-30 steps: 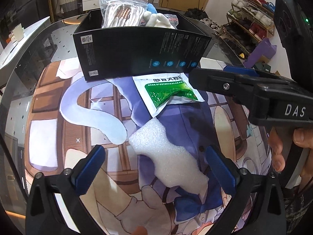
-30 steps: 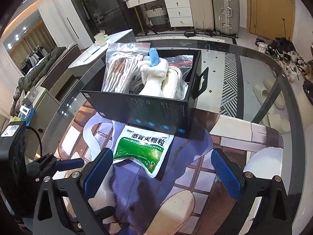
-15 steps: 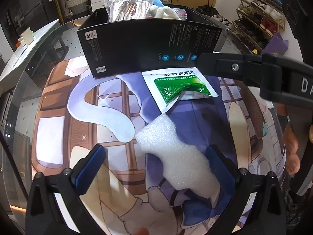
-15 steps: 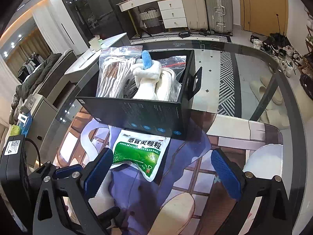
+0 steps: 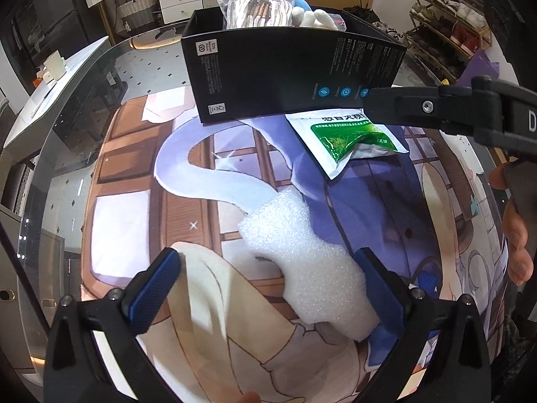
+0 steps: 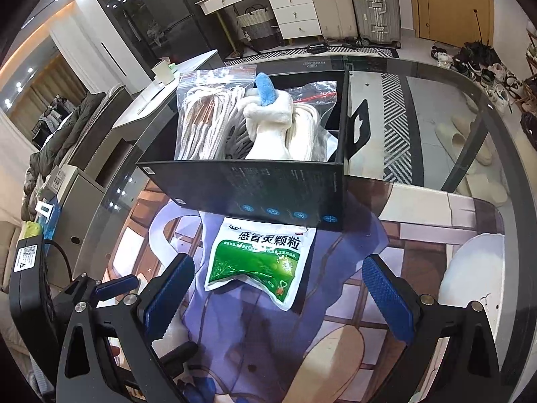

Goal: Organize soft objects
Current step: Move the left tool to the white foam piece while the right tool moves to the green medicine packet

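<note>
Foam first, since that's what's closest: the white foam chunk (image 5: 302, 262) sits low and right of centre in my left wrist view, lying on the printed mat (image 5: 141, 201). My left gripper (image 5: 268, 282) is spread wide and has hold of nothing. The foam's near end looks right up against the right-hand pad (image 5: 376, 278), while the left-hand pad is well apart from it, so I'm lopsided over it.

A bit further up the frame is the green sachet (image 6: 258, 258). In my right wrist view it lies centre frame, between the two blue pads and a little beyond them. My right gripper (image 6: 278, 288) is also wide open and empty. The sachet's top edge is just beside the front wall of the black box (image 6: 248, 188).

Further still, upper middle, the box already has a zip bag of cords (image 6: 208, 117) and a white plush thing (image 6: 272, 124) poking up over the rim.

What worries me: if I close the left one as is, the pad could shove the foam sideways instead of pinching it, it's light stuff. The sachet lies flat, so the pads might just skate over it. And the box looks pretty stuffed, so anything dropped on top could slide back out.
</note>
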The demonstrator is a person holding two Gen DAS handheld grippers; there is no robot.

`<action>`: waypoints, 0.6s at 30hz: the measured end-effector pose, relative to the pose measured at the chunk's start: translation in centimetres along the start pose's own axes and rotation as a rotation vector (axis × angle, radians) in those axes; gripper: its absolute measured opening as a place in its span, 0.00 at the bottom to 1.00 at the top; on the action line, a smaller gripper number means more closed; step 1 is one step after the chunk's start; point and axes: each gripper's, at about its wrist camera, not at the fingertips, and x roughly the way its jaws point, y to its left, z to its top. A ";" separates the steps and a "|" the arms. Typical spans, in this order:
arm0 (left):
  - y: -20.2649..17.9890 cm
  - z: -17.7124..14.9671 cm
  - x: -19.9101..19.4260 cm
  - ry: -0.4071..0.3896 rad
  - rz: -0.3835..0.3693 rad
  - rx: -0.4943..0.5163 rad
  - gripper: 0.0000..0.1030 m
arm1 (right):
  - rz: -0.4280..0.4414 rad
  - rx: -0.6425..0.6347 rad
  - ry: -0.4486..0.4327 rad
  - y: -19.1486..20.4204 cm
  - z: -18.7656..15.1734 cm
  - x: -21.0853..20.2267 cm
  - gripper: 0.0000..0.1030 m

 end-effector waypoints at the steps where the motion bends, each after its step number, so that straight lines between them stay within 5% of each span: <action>1: 0.1 0.0 0.0 0.000 0.001 -0.002 1.00 | -0.008 0.000 0.005 0.2 0.0 0.2 0.99; 18: 3.8 -1.3 -0.8 -0.039 0.015 0.001 0.85 | -0.099 -0.002 0.112 4.2 0.8 4.8 0.99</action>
